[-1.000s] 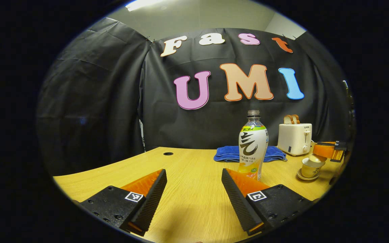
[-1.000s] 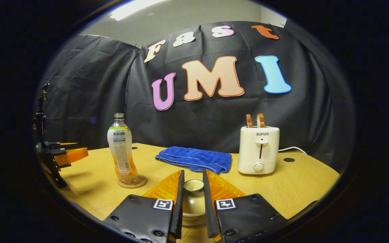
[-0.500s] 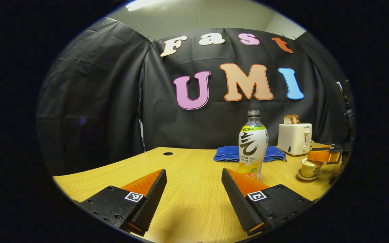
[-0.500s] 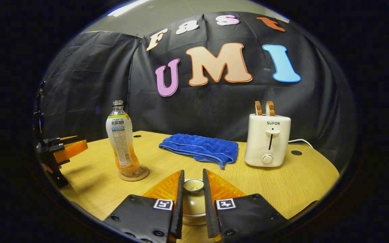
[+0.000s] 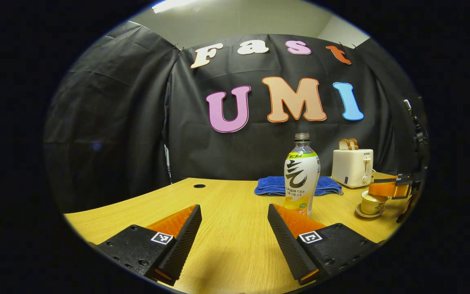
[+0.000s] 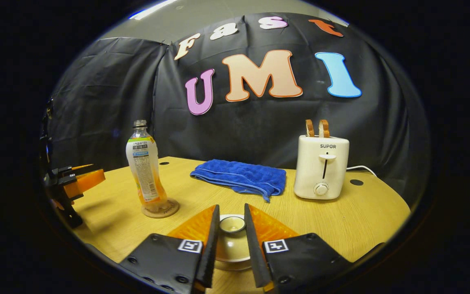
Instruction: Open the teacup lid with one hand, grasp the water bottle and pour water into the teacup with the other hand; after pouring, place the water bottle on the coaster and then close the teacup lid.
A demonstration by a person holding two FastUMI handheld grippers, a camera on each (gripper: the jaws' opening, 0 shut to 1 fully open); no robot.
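Between right claw [image 6: 229, 230] fingers, teacup lid [image 6: 231, 241]

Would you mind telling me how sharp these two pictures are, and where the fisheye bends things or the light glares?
Left gripper view: sharp throughout; the table edge bows with the fisheye, and a ceiling light glares at the top. Right gripper view: the toaster and water bottle are crisp, the bottle leaning with the distortion; the teacup lid between the right gripper fingers looks slightly soft.
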